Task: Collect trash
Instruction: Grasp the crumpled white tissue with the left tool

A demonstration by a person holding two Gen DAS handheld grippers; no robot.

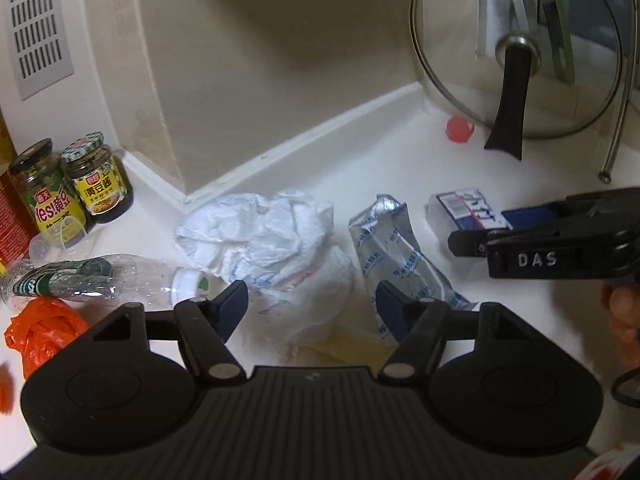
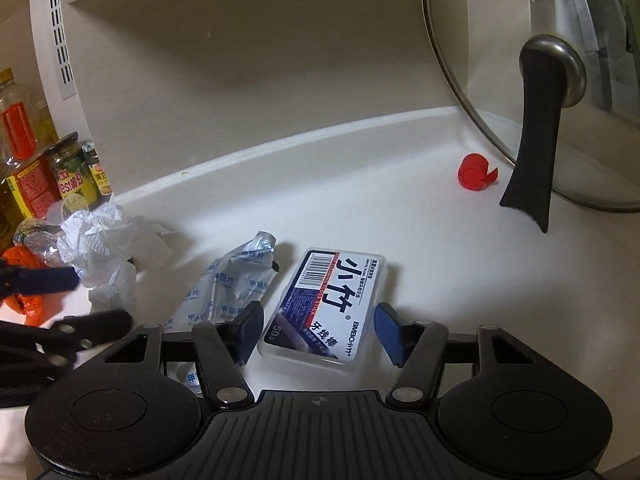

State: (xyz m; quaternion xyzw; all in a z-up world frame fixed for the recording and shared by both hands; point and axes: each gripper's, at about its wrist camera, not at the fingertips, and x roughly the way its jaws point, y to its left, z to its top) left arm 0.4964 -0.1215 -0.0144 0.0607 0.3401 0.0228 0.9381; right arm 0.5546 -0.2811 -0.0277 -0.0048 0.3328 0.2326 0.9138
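Note:
My left gripper [image 1: 312, 304] is open, its fingers on either side of a crumpled white tissue wad [image 1: 272, 236] on the white counter. A silver blister pack [image 1: 394, 248] lies just right of it. A crushed clear bottle [image 1: 100, 276] and an orange plastic bag [image 1: 40, 330] lie to the left. My right gripper [image 2: 318, 330] is open, its fingers straddling the near end of a clear floss-pick box [image 2: 328, 304]. The blister pack [image 2: 228, 284] and tissue wad [image 2: 104, 248] lie to its left. A red cap [image 2: 474, 172] sits near the back.
A glass pot lid [image 1: 520, 48] with a black handle leans against the back right wall; it also shows in the right wrist view [image 2: 532, 92]. Sauce jars [image 1: 68, 184] stand at the left by a wall corner. The right gripper [image 1: 560, 236] shows in the left wrist view.

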